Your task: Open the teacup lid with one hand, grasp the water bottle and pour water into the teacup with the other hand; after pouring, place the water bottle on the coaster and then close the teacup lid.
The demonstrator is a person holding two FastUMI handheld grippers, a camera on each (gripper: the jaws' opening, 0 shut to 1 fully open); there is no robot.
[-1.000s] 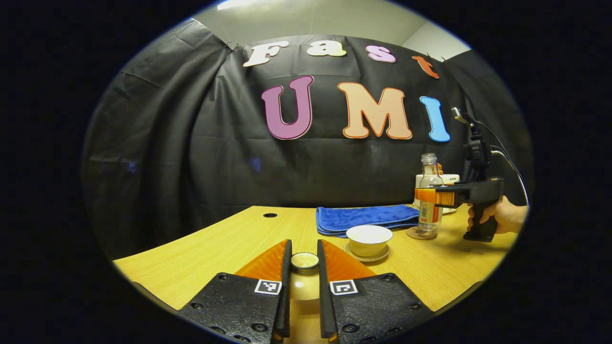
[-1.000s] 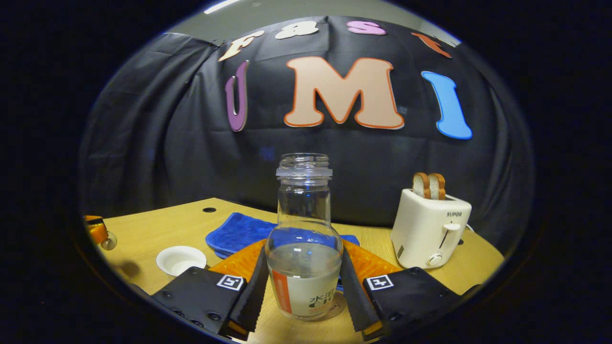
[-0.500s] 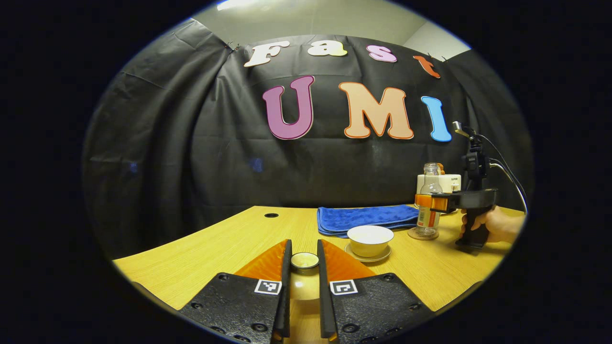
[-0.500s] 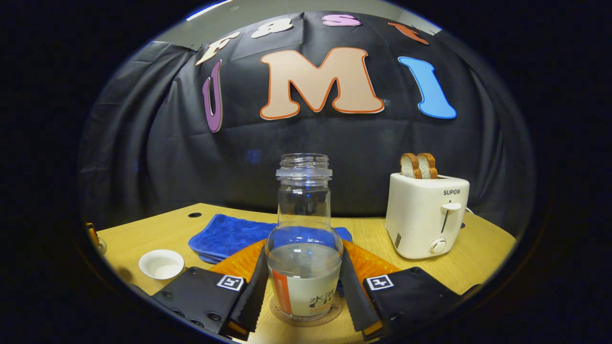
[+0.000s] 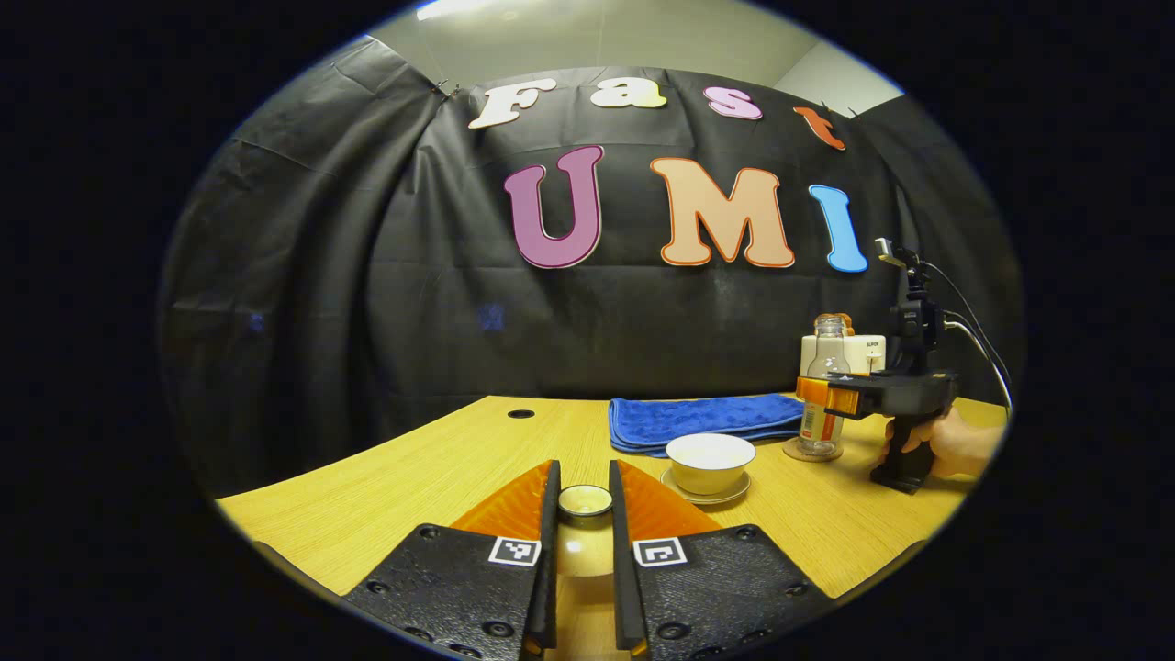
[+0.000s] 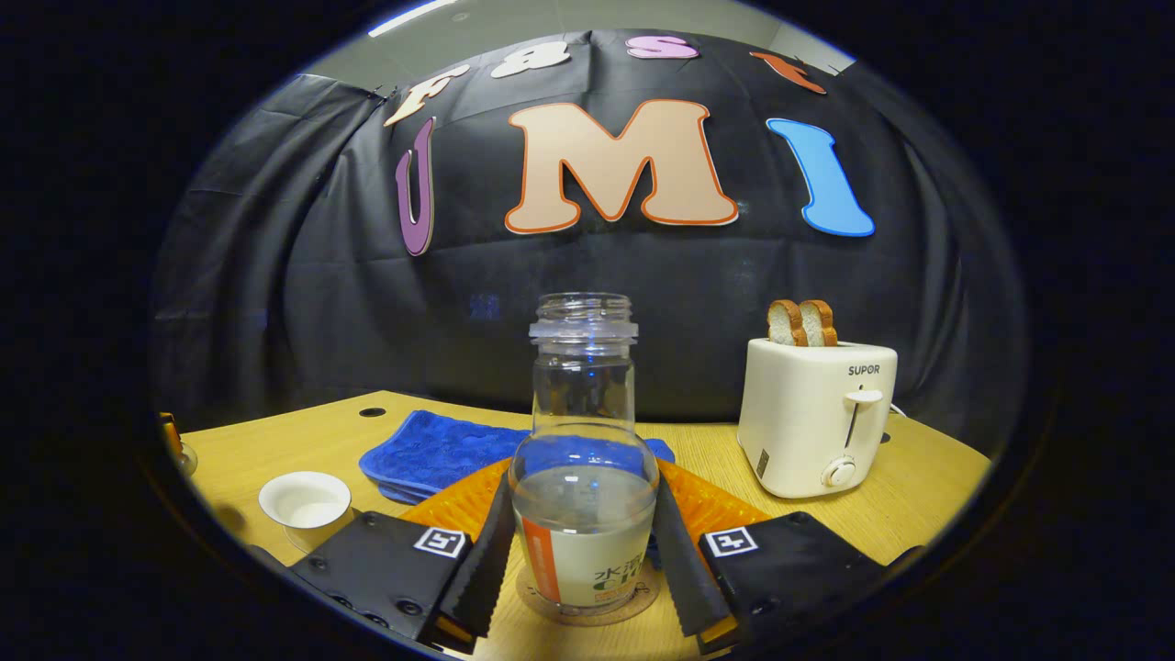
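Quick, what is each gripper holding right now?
Left gripper: closed on the teacup lid.
Right gripper: closed on the water bottle, which stands on the coaster.

The left gripper (image 5: pixel 584 514) points level over the table, its two fingers drawn close together and pressing on the sides of a small round white lid with a gold rim (image 5: pixel 585 500), held between the tips. The right gripper (image 6: pixel 582 569) sits low and level, its fingers closed against both sides of a clear glass water bottle with an orange and white label (image 6: pixel 584 487). In the left gripper view, a hand (image 5: pixel 955 442) grips the right gripper's handle from below.
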